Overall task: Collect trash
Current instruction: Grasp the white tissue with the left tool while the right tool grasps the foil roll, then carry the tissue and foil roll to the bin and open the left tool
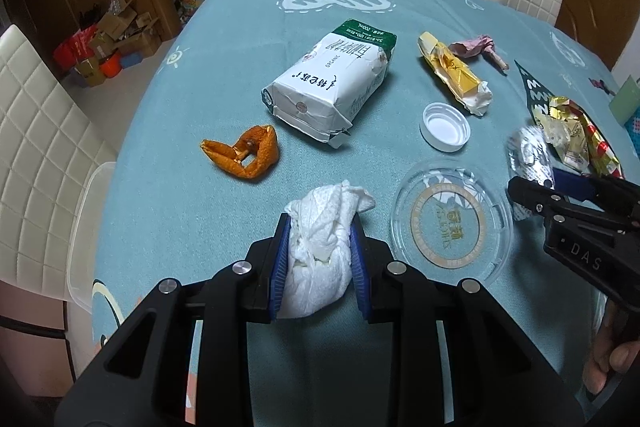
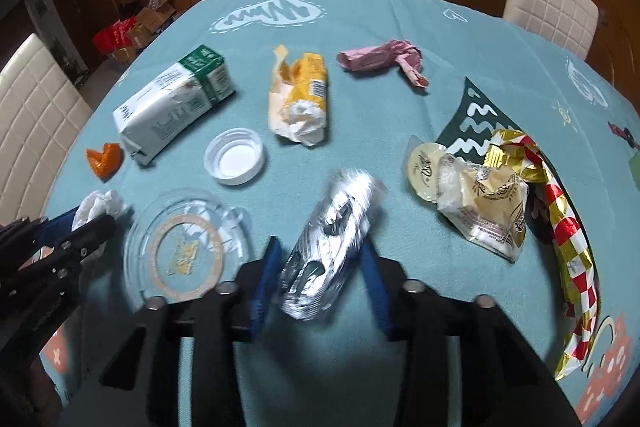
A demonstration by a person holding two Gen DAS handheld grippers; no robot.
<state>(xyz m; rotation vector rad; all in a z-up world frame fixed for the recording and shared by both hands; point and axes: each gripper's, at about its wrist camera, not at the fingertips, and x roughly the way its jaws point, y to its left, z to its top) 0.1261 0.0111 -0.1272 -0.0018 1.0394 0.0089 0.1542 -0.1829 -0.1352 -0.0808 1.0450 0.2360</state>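
**Both grippers clamping trash over the blue tablecloth**

The left gripper is squeezing a crumpled white tissue between its blue pads; the jaws are standing nearly closed, and the paper is bulging out above and below them. The wad is sitting at the near edge of the table, just beside a clear plastic lid with a gold ring printed on it.

The right gripper is closing around a silver foil wrapper. Its left pad is pressing against the foil, and the right pad is lying against the wrapper's other flank; the wrapper is slanting up and away between them and looks blurred. How hard the grip is cannot be told.

Other trash is lying loose on the cloth: a white and green carton on its side, an orange peel just near it, a white bottle cap, a yellow wrapper, a pink crumpled paper, and a gold and red checked wrapper beside a clear snack bag.
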